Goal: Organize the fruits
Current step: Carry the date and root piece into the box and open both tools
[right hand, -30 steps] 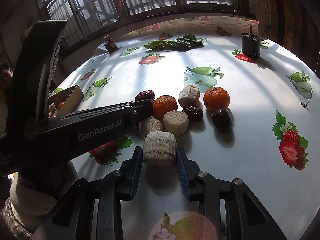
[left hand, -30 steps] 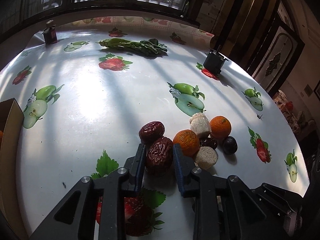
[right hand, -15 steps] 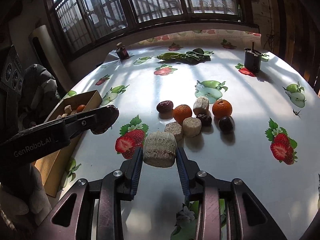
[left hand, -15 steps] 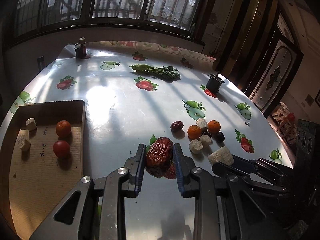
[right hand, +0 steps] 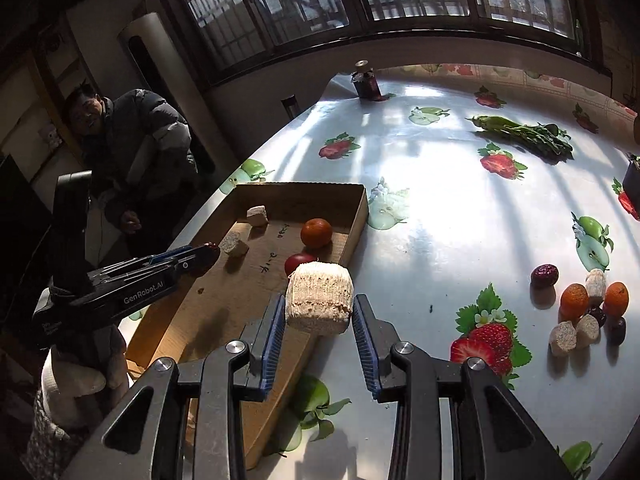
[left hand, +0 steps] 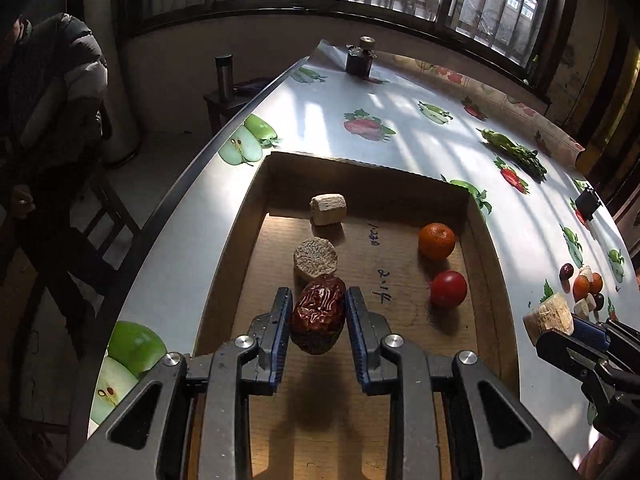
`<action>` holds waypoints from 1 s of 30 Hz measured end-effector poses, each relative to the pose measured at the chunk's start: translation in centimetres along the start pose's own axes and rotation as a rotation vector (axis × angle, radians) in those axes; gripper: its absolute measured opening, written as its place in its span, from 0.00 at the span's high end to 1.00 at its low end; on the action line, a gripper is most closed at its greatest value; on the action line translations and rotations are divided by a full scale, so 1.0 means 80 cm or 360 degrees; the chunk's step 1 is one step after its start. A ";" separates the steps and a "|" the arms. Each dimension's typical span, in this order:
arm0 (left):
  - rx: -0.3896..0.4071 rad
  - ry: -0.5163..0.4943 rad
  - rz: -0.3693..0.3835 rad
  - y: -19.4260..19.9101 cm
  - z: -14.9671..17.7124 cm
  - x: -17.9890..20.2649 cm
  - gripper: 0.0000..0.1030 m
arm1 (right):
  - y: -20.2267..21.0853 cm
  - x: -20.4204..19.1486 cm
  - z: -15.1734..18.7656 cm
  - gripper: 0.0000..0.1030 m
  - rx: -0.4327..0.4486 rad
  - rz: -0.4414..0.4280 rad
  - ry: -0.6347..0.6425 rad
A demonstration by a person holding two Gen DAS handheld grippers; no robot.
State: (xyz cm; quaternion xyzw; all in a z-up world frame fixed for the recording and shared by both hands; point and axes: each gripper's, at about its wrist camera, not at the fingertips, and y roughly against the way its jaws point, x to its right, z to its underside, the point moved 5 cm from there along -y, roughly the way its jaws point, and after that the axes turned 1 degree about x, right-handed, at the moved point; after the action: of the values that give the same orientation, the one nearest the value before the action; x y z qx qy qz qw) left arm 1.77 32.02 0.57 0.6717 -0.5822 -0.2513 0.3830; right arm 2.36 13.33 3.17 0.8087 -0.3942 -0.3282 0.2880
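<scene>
The red date [left hand: 319, 317], wrinkled and glossy dark red, is hanging at lower centre of the left wrist view, above the cardboard box [left hand: 478, 240]. The left gripper [left hand: 318, 322] is clamping it, jaws narrowly parted around it. The right gripper [right hand: 319, 326] is gripping a pale, ridged cylindrical chunk [right hand: 319, 298], possibly sugarcane, over the box's near edge. Lying in the box: two pale chunks, one orange [left hand: 436, 241], one tomato [left hand: 448, 288]. On the table [right hand: 440, 216], at right of the right wrist view, roughly nine loose pieces are clustering together.

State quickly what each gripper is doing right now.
Left gripper: closed on the red date.
Right gripper: closed on the beige chunk.
</scene>
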 end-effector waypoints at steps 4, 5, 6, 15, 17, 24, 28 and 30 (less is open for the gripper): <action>-0.0069 0.0019 -0.0013 -0.022 0.001 -0.006 0.74 | -0.054 -0.023 0.005 0.64 -0.0110 0.0054 0.0089; -0.0087 0.0029 -0.0003 -0.025 0.001 -0.007 0.74 | -0.064 -0.025 0.006 0.64 -0.0131 0.0063 0.0098; -0.0091 0.0033 -0.0010 -0.026 0.000 -0.008 0.74 | -0.073 -0.026 0.007 0.64 -0.0149 0.0072 0.0101; -0.0158 0.0044 -0.0020 -0.036 0.004 -0.012 0.70 | -0.097 -0.035 0.008 0.63 -0.0157 0.0165 0.0193; -0.0144 0.0055 -0.0009 -0.031 0.003 -0.013 0.63 | -0.095 -0.036 0.009 0.63 -0.0149 0.0165 0.0199; 0.0005 0.0129 0.0018 0.022 -0.002 -0.011 0.46 | -0.066 -0.035 0.002 0.46 -0.0049 0.0146 0.0191; 0.0146 0.0109 -0.0012 0.069 0.001 0.007 0.19 | -0.027 -0.025 -0.001 0.45 0.0042 0.0130 0.0155; 0.0206 0.0083 -0.0026 0.090 0.007 0.023 0.12 | -0.008 -0.015 0.001 0.43 0.0077 0.0139 0.0135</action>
State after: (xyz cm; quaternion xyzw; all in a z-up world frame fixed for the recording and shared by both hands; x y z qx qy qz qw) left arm -2.55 29.87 6.23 0.7061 -0.5816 -0.1987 0.3518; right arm 2.00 14.60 3.01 0.8105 -0.4245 -0.2712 0.2988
